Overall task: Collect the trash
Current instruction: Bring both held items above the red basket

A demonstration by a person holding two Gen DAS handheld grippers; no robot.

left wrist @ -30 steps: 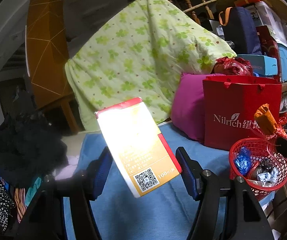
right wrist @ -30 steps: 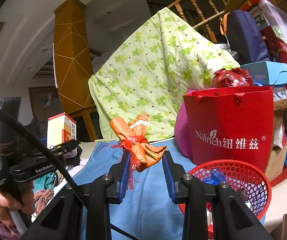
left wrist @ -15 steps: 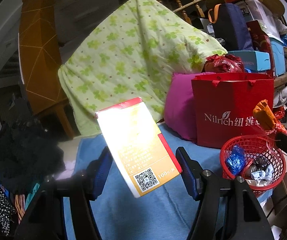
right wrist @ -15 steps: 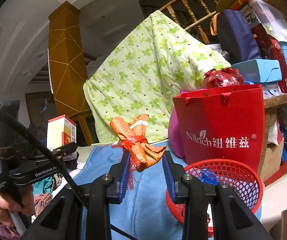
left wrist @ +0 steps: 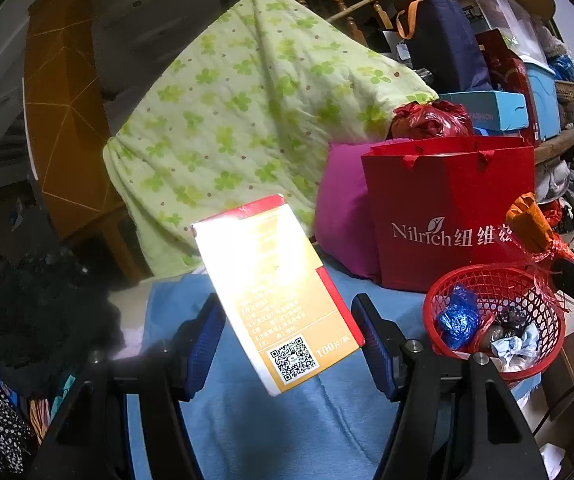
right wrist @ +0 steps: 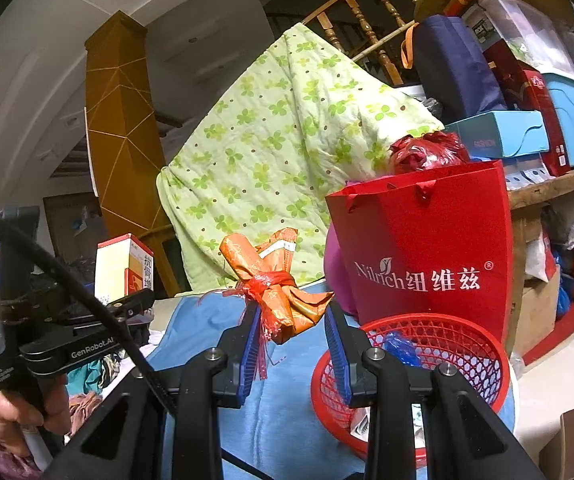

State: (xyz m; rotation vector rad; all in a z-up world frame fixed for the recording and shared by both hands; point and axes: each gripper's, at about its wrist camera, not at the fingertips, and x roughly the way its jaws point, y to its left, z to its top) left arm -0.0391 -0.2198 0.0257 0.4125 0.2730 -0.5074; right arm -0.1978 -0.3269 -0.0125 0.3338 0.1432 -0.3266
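L gripper (left wrist: 287,332): jaws partly apart, blue pads clamped on a yellow/red box (left wrist: 275,292) held tilted, centre of left wrist frame. Black finger arms run in from bottom edge, left + right of centre.

R gripper (right wrist: 291,334): jaws narrow, pads (right wrist: 251,344) pinching an orange wrapper bundle (right wrist: 277,284) tied w/ red string, centre of right wrist frame; bundle sticks up above fingertips.

Right wrist view also shows L gripper body at lower left, person's hand (right wrist: 5,412) wrapped round its handle, black cable arcing across it.
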